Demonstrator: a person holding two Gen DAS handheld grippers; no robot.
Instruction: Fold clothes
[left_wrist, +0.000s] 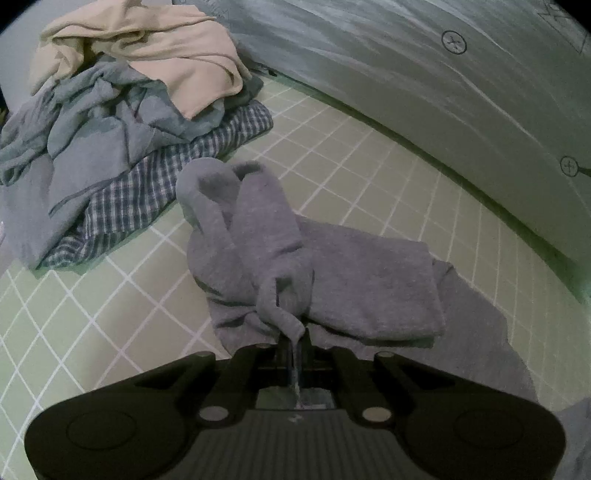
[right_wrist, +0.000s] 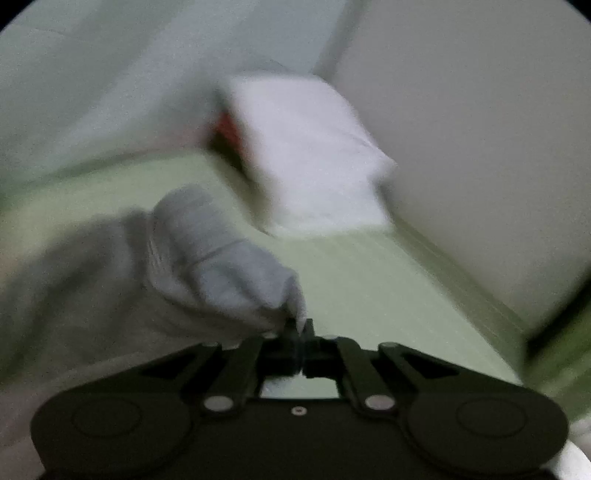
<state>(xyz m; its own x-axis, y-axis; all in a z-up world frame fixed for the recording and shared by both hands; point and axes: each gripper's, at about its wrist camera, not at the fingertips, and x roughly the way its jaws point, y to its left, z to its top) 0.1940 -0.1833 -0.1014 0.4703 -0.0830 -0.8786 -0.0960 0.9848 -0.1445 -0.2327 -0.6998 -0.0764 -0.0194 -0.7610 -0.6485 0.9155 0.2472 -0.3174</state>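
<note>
Both hand-held grippers, left and right, pinch thin corners of the grey garment; tugging could slip them.

2 tools, 4 garments

Green gridded surface — grey wall.
</note>
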